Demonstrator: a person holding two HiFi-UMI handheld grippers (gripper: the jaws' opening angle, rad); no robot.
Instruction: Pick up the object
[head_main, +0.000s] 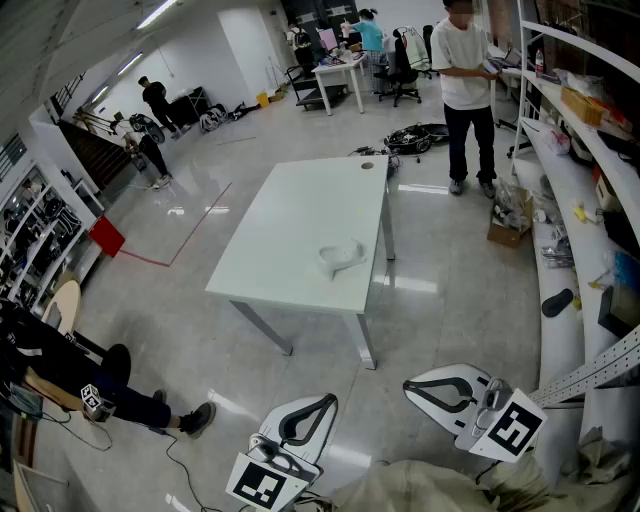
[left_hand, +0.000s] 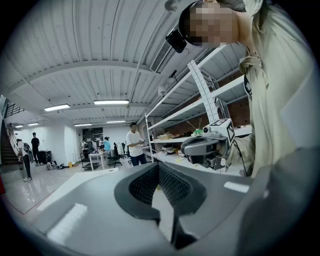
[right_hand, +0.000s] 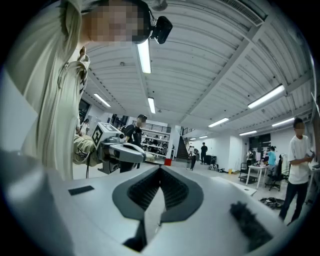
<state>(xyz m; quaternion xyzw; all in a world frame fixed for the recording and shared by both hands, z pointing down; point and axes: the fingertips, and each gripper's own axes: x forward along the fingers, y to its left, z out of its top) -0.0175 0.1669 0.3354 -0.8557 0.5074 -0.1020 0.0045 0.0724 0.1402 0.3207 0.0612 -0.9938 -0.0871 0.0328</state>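
Both pairs of jaws are closed on nothing. On the left gripper (left_hand: 159, 167) the black ribbed pads meet at their tips, and the right gripper (right_hand: 160, 171) shows the same narrow V with no thing inside it. Both tools are held low and close to the body.

The object (head_main: 342, 258) lies well ahead of both sets of jaws and far out of reach. It rests on the table (head_main: 290, 215), towards the edge nearer the jaws. It reads as a pale, low, curved loop or band, though at this distance I can't tell its material for sure.

The risks come from that shape and those surfaces:
- **Poor contrast:** the object is pale on a pale, smooth tabletop, so its outline is easy to misjudge on the way in.
- **Closed jaws:** if either pair arrives shut, the tips would nudge the object instead of straddling it.
- **Sliding:** on so slick a top the object would probably skate, perhaps over the near edge.
- **Thin, low form:** there is little for the pads to bite on, so a shallow grasp could pinch only the rim and let the object flip out.

The grippers themselves are grey moulded shells. Their dark pads are finely ridged, which should help friction once they close squarely on the object.
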